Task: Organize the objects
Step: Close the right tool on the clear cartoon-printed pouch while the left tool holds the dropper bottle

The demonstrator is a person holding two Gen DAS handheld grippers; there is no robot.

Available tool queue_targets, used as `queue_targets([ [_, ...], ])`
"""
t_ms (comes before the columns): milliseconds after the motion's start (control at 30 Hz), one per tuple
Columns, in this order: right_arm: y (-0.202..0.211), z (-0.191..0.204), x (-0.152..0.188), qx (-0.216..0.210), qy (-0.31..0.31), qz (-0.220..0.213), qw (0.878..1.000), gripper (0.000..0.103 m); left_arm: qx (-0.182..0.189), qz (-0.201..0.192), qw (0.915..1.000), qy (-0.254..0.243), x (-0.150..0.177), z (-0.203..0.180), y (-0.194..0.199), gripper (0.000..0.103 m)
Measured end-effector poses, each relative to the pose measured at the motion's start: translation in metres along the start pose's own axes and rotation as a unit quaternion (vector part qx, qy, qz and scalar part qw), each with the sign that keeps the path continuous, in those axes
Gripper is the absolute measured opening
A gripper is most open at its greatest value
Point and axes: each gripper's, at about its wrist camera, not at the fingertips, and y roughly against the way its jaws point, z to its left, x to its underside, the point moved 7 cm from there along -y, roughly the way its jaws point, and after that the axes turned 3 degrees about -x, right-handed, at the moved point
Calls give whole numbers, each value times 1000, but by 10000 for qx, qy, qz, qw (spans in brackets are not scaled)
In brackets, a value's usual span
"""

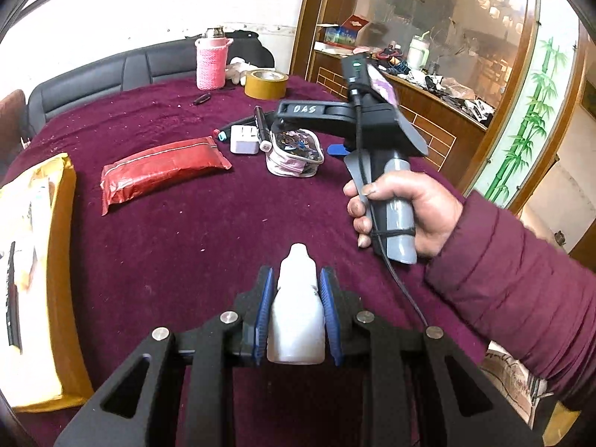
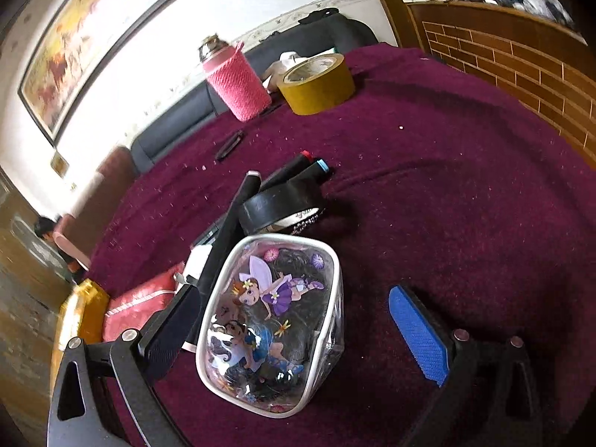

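Observation:
My left gripper (image 1: 297, 290) is shut on a small white plastic bottle (image 1: 297, 320), held above the purple tablecloth, nozzle pointing forward. My right gripper (image 2: 298, 320) is open, its jaws on either side of a clear pouch with fairy pictures (image 2: 272, 320) that lies on the cloth; the pouch also shows in the left wrist view (image 1: 294, 152). The right gripper's blue fingertips (image 2: 417, 335) stand apart from the pouch. A black tape roll (image 2: 283, 205), markers (image 2: 305, 167) and a white charger (image 1: 244, 139) lie just behind the pouch.
A red packet (image 1: 160, 169) lies left of the pouch. A yellow envelope (image 1: 56, 260) sits at the left edge. A pink knitted bottle (image 1: 210, 61) and a yellow tape roll (image 1: 265, 83) stand at the far side. A wooden cabinet (image 1: 428, 126) is to the right.

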Motion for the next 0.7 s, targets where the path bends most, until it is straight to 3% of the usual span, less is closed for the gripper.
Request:
queue_targets([
  [100,-4,4,0,294,98,223,9993,102,68,-68,9999,80,6,3,7,25],
  [300,10,-4,1,404,-716,382,9959,102,392,-185,9979,473,13,17,20,25],
  [500,23,2,5,617,-633,366,9954,103,753,-293,9941,724,15,22,29,25],
  [700,25,10,11,681,-550,390,9954,103,881,-385,9925,753,18,25,38,25],
])
